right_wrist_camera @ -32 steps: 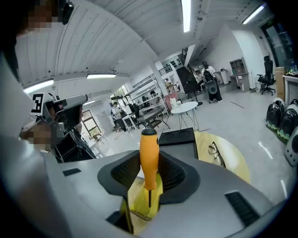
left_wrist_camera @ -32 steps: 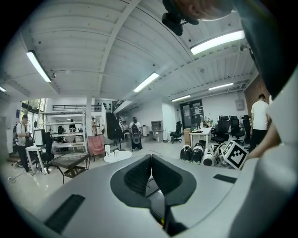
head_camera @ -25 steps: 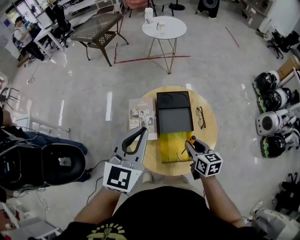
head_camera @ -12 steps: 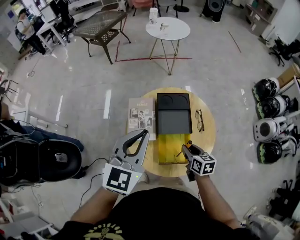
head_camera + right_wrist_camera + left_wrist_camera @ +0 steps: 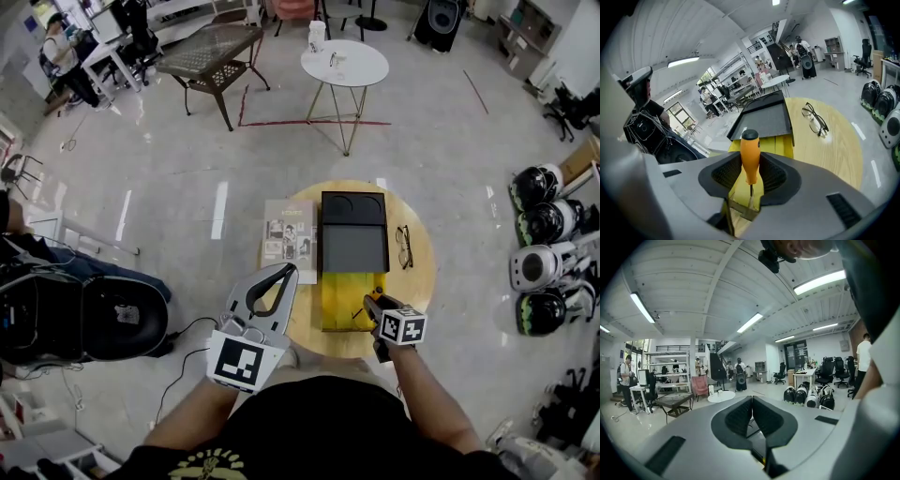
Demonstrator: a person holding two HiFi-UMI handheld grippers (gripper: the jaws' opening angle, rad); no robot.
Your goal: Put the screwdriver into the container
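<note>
In the right gripper view the thin shaft of the screwdriver runs down between the jaws, and its tip cannot be made out. In the head view the right gripper covers nearly all of the tool and the near right corner of the yellow container. The left gripper hides the near left edge of the round table. In its own view, its body blocks almost everything below. Print on the magazine is too small to read.

We see a bright room under ceiling strip lights, with glare streaks on the glossy floor. Fisheye bending curves the edges and the corners go dark.
</note>
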